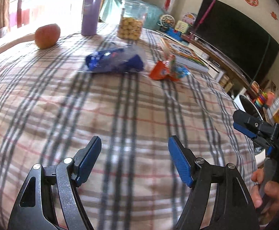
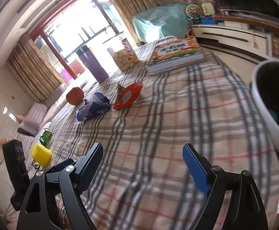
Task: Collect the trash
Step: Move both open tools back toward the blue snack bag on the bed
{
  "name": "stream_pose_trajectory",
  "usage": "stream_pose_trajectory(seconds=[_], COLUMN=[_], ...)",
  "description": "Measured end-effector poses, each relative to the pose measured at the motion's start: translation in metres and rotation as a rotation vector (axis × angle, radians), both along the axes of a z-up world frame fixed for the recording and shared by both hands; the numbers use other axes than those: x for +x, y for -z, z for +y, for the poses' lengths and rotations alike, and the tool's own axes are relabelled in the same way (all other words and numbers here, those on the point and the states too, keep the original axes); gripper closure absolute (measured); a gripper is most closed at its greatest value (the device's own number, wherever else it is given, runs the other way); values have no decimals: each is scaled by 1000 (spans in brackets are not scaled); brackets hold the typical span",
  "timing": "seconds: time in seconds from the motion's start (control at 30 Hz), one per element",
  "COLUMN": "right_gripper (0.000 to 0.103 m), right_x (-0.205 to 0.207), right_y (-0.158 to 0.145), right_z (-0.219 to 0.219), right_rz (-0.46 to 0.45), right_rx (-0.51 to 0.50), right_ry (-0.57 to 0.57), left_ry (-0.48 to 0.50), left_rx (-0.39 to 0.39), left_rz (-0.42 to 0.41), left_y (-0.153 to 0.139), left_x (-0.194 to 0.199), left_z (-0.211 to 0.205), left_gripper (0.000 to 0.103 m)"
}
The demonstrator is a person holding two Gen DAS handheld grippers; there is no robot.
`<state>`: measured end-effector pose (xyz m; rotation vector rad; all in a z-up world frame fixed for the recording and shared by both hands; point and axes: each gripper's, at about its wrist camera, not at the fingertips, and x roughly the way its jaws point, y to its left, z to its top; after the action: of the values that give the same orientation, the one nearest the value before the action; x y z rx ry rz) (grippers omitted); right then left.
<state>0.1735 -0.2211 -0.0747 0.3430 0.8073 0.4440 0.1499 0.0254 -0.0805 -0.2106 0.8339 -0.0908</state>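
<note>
A crumpled blue wrapper (image 1: 114, 61) lies on the plaid tablecloth (image 1: 120, 115) ahead of my left gripper (image 1: 134, 145), which is open and empty above the cloth. An orange-red wrapper (image 1: 165, 71) lies to the right of the blue one. My right gripper (image 2: 143, 153) is open and empty. It sees the blue wrapper (image 2: 93, 109) and the orange-red wrapper (image 2: 128, 95) far ahead on the left. A white trash bin (image 2: 267, 113) with a dark inside stands at its right. The right gripper also shows at the right edge of the left wrist view (image 1: 244, 126).
An apple (image 1: 47, 36), a purple flask (image 1: 90, 11) and a clear jar of biscuits (image 1: 130, 22) stand at the far side. A book (image 2: 174, 54) lies far right. A yellow object (image 2: 40, 154) and a green can (image 2: 46, 136) sit at the left edge.
</note>
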Motion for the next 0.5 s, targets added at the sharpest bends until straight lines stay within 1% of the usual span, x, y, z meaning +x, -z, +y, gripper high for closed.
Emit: stream_pose_trajectory(seconds=[0.23, 0.4, 0.5], right_gripper=[16, 16, 16], right_x=[16, 30, 40], right_y=[4, 5, 8], right_z=[24, 35, 40], right_rz=[10, 19, 38], right_rx=[-6, -4, 10], right_ry=[-27, -33, -39], left_ry=[-17, 7, 27], left_rx=[0, 17, 42], left_rz=[12, 29, 27], left_y=[3, 4, 2], left_x=[10, 25, 35], left_z=[15, 20, 22], left_gripper=[28, 26, 22])
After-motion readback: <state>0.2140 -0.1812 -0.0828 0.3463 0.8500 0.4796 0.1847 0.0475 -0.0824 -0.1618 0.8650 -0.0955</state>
